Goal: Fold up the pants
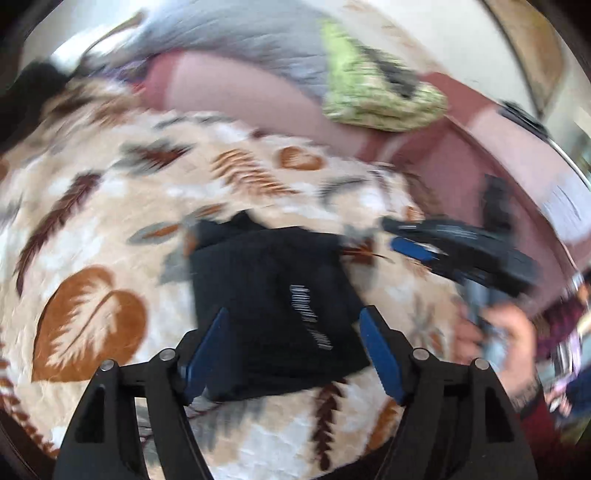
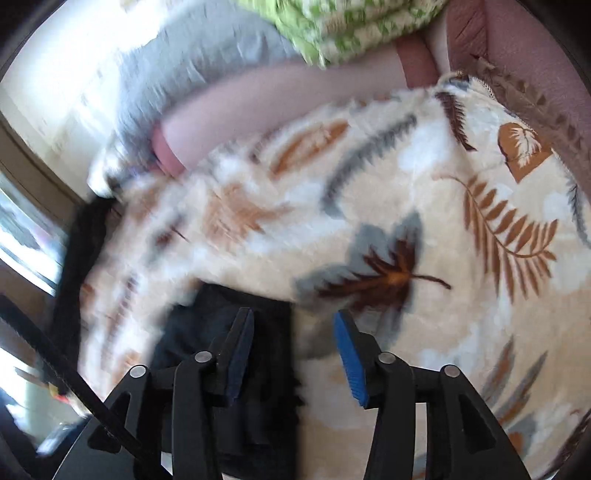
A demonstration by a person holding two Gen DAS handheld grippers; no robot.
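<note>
The black pants (image 1: 273, 295) lie folded into a compact rectangle on the leaf-patterned blanket (image 1: 110, 229), a white printed stripe on top. My left gripper (image 1: 295, 314) is open and empty, hovering over the near edge of the pants. My right gripper (image 1: 417, 243) shows at the right of the left wrist view, blurred, just right of the pants. In the right wrist view my right gripper (image 2: 295, 317) is open and empty, with the pants (image 2: 207, 332) under its left finger (image 2: 240, 347). Both views are motion-blurred.
A pink pillow (image 1: 240, 92), a grey cushion (image 1: 251, 33) and a green patterned cloth (image 1: 376, 96) lie at the far side of the bed. The mauve bed frame (image 1: 461, 147) runs along the right. A dark item (image 2: 85, 229) sits at the blanket's left edge.
</note>
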